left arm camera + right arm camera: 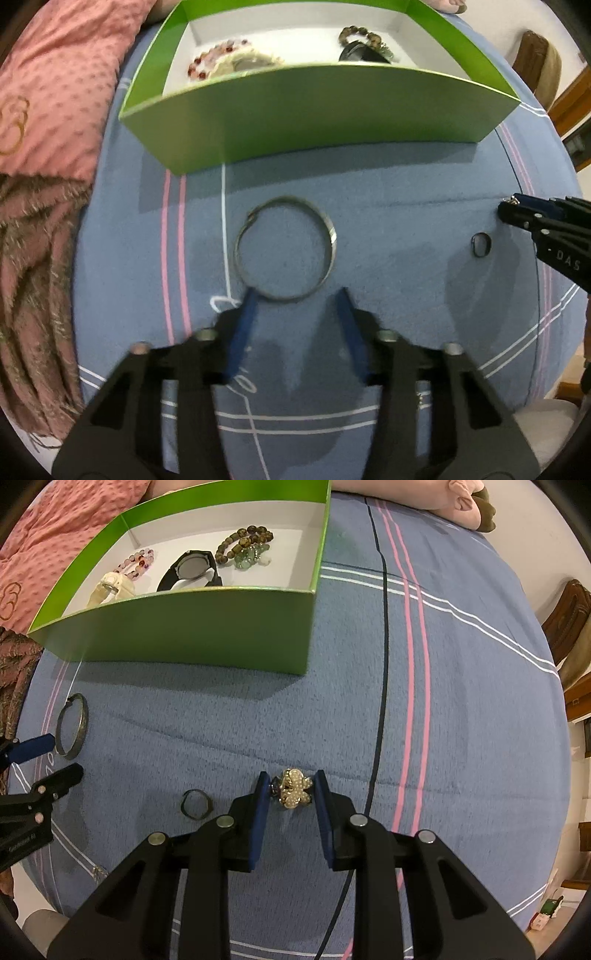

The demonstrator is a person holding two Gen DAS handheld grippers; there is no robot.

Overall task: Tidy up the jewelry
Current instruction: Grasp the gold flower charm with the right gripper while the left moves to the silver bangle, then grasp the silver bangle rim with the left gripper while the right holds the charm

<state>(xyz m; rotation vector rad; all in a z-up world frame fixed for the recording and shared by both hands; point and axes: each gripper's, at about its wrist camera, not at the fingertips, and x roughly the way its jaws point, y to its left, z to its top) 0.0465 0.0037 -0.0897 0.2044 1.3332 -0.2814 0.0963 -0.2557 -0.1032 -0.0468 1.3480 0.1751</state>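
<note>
On the blue cloth (461, 709) below the green box (192, 627), my right gripper (291, 794) clamps the pearl brooch (293, 788), while my left gripper (297, 299) stands apart around the bangle's (286, 251) near rim.

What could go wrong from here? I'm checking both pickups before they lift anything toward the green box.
1. The left gripper straddles only the near rim of the thin metal bangle, lying flat on the blue cloth; it could pinch fabric or slip off.
2. The right gripper brackets the lumpy pearl-studded ring; its uneven shape may twist out.
3. The small dark ring lies close by and could get knocked.
</note>
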